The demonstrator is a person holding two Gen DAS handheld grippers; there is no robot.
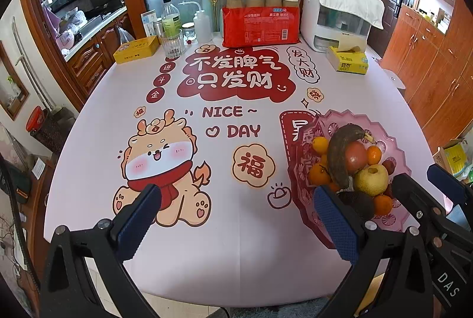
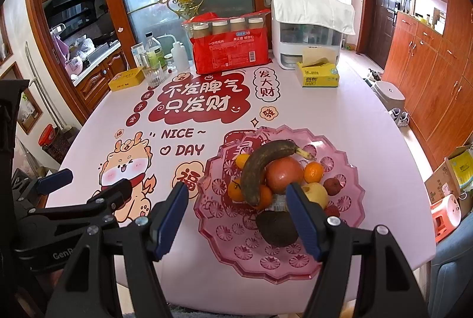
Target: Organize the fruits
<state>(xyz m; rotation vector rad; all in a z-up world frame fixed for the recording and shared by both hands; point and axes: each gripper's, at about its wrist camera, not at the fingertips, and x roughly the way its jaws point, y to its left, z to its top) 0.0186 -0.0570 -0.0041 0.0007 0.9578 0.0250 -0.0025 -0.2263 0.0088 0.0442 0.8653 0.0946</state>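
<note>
A pink scalloped tray (image 2: 348, 170) is set on the right part of the tabletop (image 2: 369, 117), which is covered by a printed cloth with a cartoon dragon and red lettering. The fruit is heaped in the middle of the tray: a browned banana (image 2: 260, 167) is laid in an arch over the pile, a large red-orange apple (image 2: 283, 173) is seen just beside it, a yellow pear (image 2: 317, 194) is placed at the apple's right, and several small oranges (image 2: 314, 172) are tucked around them. A dark avocado (image 2: 276, 228) is found at the near edge of the heap, and a small red fruit (image 2: 333, 186) is seen to the right of the pear. The right tool (image 2: 238, 220) is held spread wide above the near rim of the tray, with nothing gripped between its blue pads. The left tool (image 1: 238, 225) is likewise held wide apart and empty, over the dragon print to the left of the tray, its right finger overlapping the tray's near edge in the left wrist view. At the far side of the tabletop a red package (image 2: 230, 52), a white appliance (image 2: 307, 31) draped with a cloth, a yellow tissue box (image 2: 317, 75), a yellow tin (image 2: 125, 78) and a drinking glass (image 2: 155, 75) are lined up.
</note>
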